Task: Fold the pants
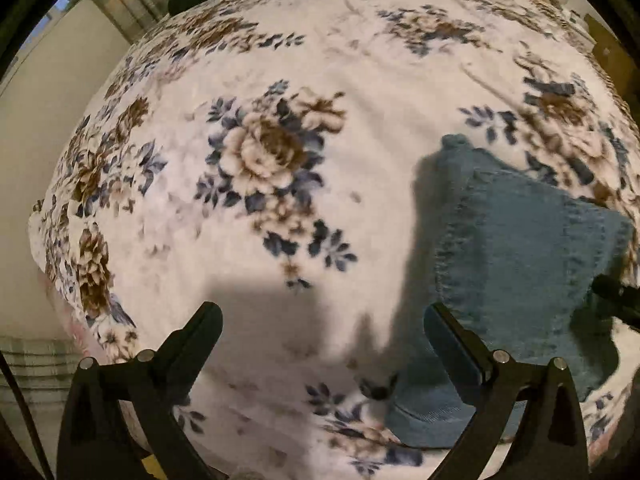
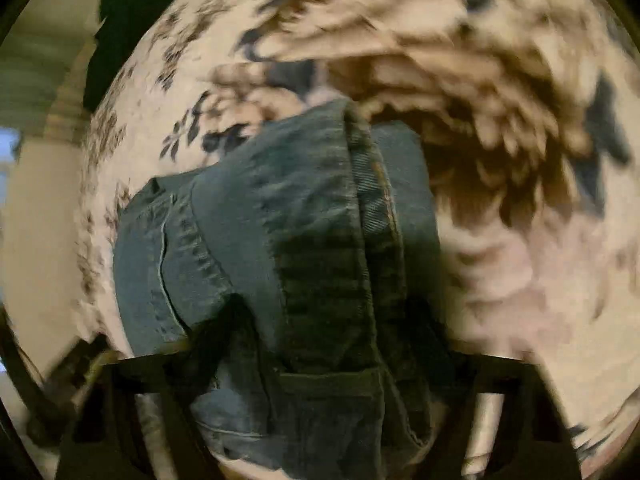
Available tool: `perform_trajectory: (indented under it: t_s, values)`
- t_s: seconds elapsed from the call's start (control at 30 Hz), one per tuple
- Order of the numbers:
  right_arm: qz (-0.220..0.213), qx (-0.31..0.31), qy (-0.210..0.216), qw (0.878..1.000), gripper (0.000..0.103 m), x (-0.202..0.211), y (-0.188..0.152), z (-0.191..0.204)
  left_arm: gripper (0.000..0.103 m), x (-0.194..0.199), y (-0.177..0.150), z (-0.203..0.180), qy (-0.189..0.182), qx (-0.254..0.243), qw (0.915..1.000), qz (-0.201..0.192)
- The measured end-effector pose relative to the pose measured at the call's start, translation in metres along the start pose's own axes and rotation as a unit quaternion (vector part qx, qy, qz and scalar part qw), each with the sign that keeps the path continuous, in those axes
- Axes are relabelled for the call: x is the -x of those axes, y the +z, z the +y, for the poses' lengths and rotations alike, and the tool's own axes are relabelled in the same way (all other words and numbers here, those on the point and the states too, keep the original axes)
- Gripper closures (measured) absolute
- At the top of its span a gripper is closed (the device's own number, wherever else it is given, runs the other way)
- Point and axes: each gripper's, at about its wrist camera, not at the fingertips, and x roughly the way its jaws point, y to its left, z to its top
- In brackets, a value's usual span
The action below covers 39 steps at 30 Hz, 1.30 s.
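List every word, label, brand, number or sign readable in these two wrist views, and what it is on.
None: no readable text in either view.
Blue jeans: stitched seams only, no tag or patch visible.
Floral blanket: flower print only, no lettering.
Left gripper fingers: plain black, unmarked.
Right wrist view: too motion-blurred to read anything on the jeans.

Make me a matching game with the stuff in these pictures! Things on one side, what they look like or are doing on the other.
Things:
1. jeans
2. blanket
3. left gripper
4. right gripper

Descriptions:
A. white with blue and brown flowers
B. jaws wide apart, nothing between them
C. blue denim, lying bunched on the bed
D. jaws on both sides of a denim fold

Pairs: 1-C, 2-A, 3-B, 4-D
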Motion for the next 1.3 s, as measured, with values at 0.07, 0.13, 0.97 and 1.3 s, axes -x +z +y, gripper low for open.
perform_trajectory:
  t_s: [0.07, 0.13, 0.97, 1.3]
  values:
    - [-0.019, 0.019, -0.037, 0.999, 0.072, 0.007, -0.009, 0.013, 0.0, -0.005, -0.001, -0.001, -0.004, 0.001, 1.0, 0.007]
    - [-0.04, 0.026, -0.049, 0.998, 0.077, 0.02, -0.016, 0.02, 0.0, -0.005, -0.001, -0.004, -0.012, 0.001, 0.9999, 0.01]
    - [-0.006, -0.234, 0.053, 0.971, 0.023, 0.055, 0.01, -0.194, 0.065, -0.092, 0.112, -0.142, -0.339, 0.054, 0.9289, 0.14]
    - [-0.012, -0.22, 0.044, 0.974, 0.06, 0.046, 0.018, -0.201, 0.075, -0.139, 0.092, -0.093, -0.441, 0.235, 0.8467, 0.183]
